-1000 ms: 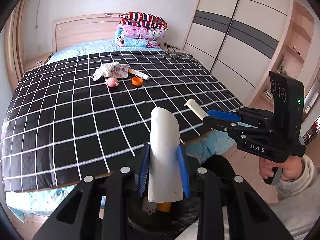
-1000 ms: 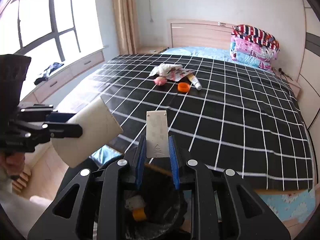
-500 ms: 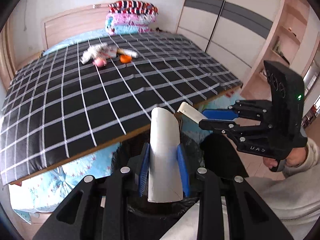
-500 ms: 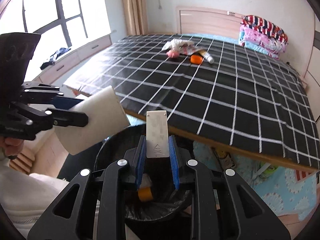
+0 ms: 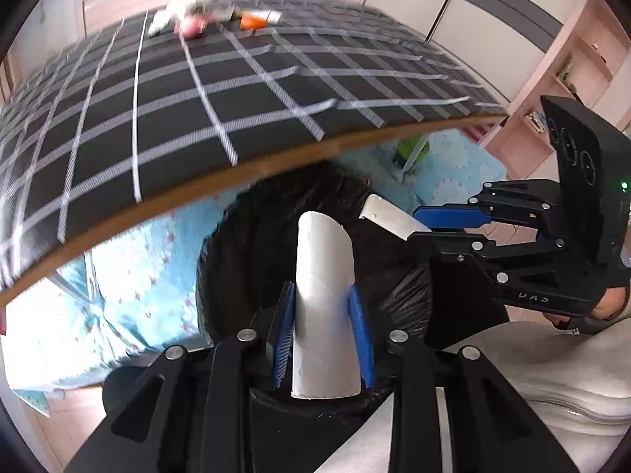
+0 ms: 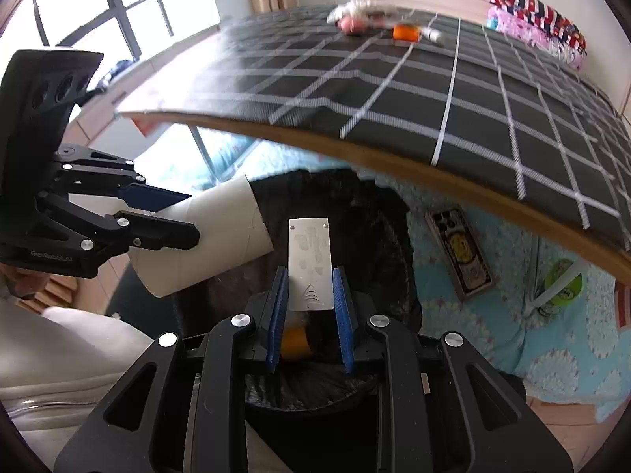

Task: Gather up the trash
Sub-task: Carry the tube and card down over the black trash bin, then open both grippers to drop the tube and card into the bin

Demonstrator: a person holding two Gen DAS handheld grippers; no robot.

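Observation:
My left gripper (image 5: 321, 299) is shut on a white cardboard tube (image 5: 323, 276) that stands up between its blue pads. My right gripper (image 6: 309, 287) is shut on a flat silver foil pack (image 6: 309, 260). Both hang over a bin lined with a black bag (image 6: 386, 236), with an orange-yellow piece (image 6: 295, 343) inside it. In the right wrist view the tube (image 6: 213, 236) and the left gripper (image 6: 169, 216) come in from the left. Far back on the black checked bed lie an orange cap (image 5: 252, 21), a pink ball (image 5: 191, 27) and crumpled white wrappers (image 5: 165, 15).
The bed's wooden edge (image 5: 197, 201) overhangs just behind the bin. A blue patterned mat (image 6: 552, 335) covers the floor, with a flat box (image 6: 459, 252) and a green item (image 6: 562, 283) under the bed. A wardrobe (image 5: 473, 19) stands right, a window (image 6: 98, 8) left.
Both grippers sank and tipped downward, from level with the bed top to just over the bin's mouth. Each keeps its grip. The bed trash slid toward the top of both views.

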